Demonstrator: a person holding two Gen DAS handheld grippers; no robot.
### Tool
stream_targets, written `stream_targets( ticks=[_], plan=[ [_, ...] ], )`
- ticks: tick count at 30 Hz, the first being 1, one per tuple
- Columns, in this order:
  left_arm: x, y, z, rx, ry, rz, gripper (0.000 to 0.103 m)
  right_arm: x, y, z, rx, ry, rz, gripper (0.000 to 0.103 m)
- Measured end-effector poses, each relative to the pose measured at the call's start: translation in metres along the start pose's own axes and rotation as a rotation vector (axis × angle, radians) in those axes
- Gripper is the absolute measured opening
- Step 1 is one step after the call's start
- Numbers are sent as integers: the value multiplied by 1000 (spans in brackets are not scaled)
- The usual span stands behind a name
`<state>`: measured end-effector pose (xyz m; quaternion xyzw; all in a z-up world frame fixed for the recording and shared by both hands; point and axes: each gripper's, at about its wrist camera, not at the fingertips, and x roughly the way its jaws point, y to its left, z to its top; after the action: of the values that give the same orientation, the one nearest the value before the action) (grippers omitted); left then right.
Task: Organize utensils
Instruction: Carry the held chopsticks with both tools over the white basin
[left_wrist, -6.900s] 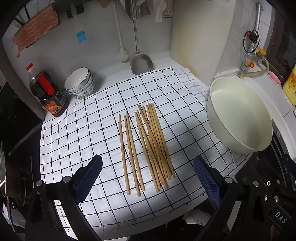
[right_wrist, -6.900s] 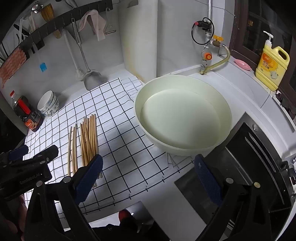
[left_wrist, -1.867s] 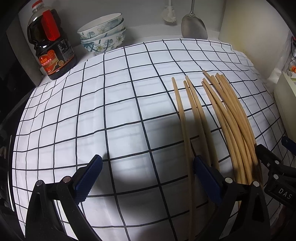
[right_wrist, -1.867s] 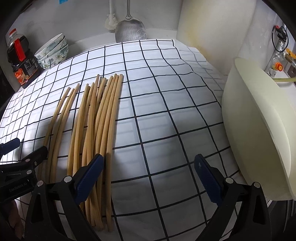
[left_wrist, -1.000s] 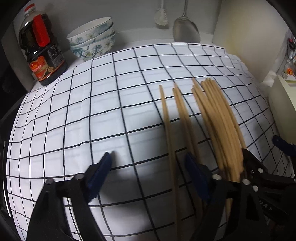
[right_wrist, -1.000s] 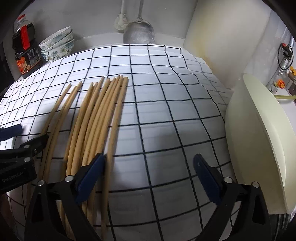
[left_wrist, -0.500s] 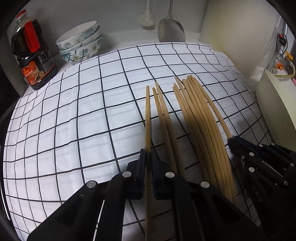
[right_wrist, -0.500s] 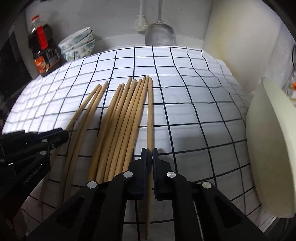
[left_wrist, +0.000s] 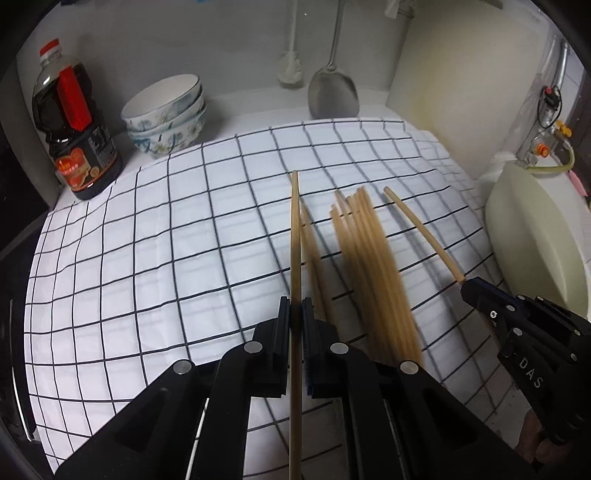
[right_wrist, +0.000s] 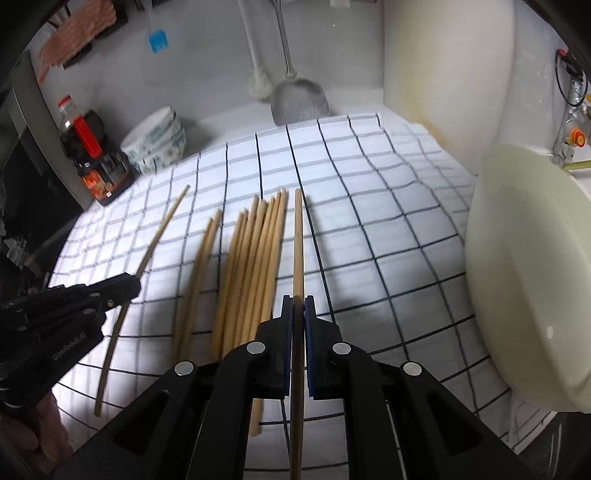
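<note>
Left wrist view: we found left gripper (left_wrist: 295, 314) clamped on one chopstick (left_wrist: 294, 236), right gripper (right_wrist: 298, 310) likewise, both sticks clear of cloth (left_wrist: 147, 258). Rest (right_wrist: 255, 258) lay on cloth. Step: pick-up. Next, prob.: pair sticks, align tips.

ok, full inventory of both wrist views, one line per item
held chopsticks: 2, tan; one in the left tool, one in the right tool
loose chopsticks: a bundle, count unclear from blur, tan, on the cloth
cloth: 1, white with black grid, covers the counter
oil bottle: 1, dark, red cap, back left
bowls: stack, white patterned, beside the bottle
spatula: 1, metal, hangs at the back wall
basin: 1, cream, right
left tool: black, shut on a chopstick
right tool: black, shut on a chopstick
</note>
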<state>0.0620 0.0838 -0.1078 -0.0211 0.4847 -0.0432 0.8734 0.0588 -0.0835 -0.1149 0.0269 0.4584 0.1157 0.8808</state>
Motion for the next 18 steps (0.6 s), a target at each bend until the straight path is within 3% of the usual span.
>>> stream_targets(
  ticks=[9,18],
  plan=[
    [-31,-39,22,47,-53,-65,7,-52,-32,15,77,-84,-13,6],
    [-46,-125,47,154,-86,-200,7,-99,-105,11,186,-142,-132,6]
  ],
)
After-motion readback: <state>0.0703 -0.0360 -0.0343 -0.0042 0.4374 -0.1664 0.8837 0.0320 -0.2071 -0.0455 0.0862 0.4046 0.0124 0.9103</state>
